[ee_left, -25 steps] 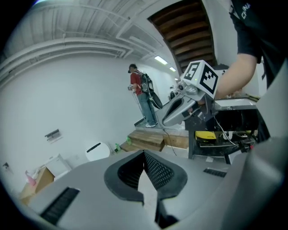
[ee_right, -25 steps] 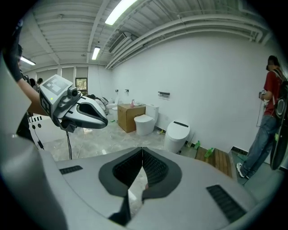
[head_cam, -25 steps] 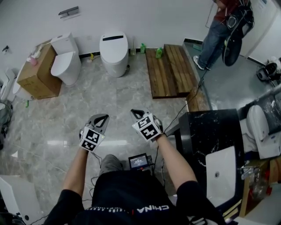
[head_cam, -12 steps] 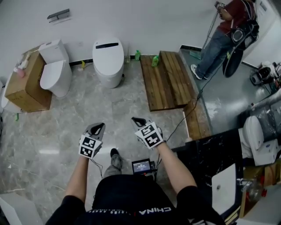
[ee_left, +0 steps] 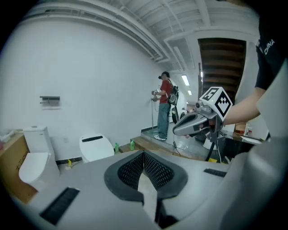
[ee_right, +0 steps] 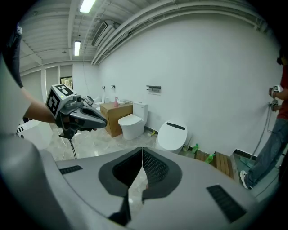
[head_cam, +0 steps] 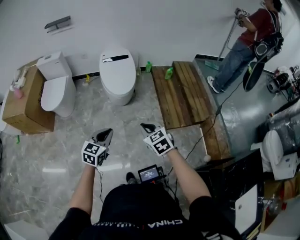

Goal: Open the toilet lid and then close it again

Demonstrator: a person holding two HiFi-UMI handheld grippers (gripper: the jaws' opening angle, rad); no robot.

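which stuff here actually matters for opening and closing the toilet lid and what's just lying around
For the job: oval toilet and tank toilet at the wall, lids down, which one is meant unclear; left gripper and right gripper, both shut, empty.
Lying about: cardboard box, wooden platform, green bottles, person by the far wall.

Ahead of you a wooden platform (head_cam: 183,93) lies on the grey marble floor (head_cam: 61,150), its far end against the white wall (head_cam: 164,28). Far left of the platform stands a cardboard box (head_cam: 21,105). Strip lights (ee_right: 87,5) glow overhead.
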